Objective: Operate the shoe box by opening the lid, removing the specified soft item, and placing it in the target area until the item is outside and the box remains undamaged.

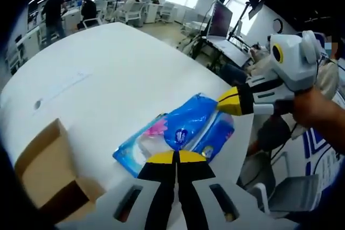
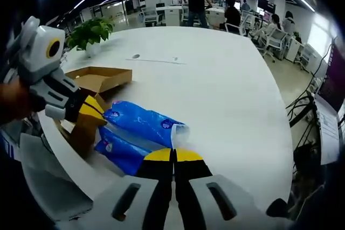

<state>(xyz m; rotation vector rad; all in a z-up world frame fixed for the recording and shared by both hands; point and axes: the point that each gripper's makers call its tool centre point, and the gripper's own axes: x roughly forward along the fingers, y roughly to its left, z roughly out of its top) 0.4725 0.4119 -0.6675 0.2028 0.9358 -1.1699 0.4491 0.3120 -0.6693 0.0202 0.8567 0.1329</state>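
Blue plastic soft pack (image 1: 186,130) lies on the white table (image 1: 118,74), outside the open brown cardboard shoe box (image 2: 99,79).
Left gripper (image 1: 175,157) and right gripper (image 2: 173,155) both have jaws pressed together, gripping nothing, tips at the pack.

Shoe box (image 1: 46,173) is running off the left gripper view's lower left edge, interior unseen. Left gripper (image 2: 92,112) is covering part of the box in the right gripper view. Print on the blue soft pack (image 1: 180,130) is reading too blurred. Background people are too small.
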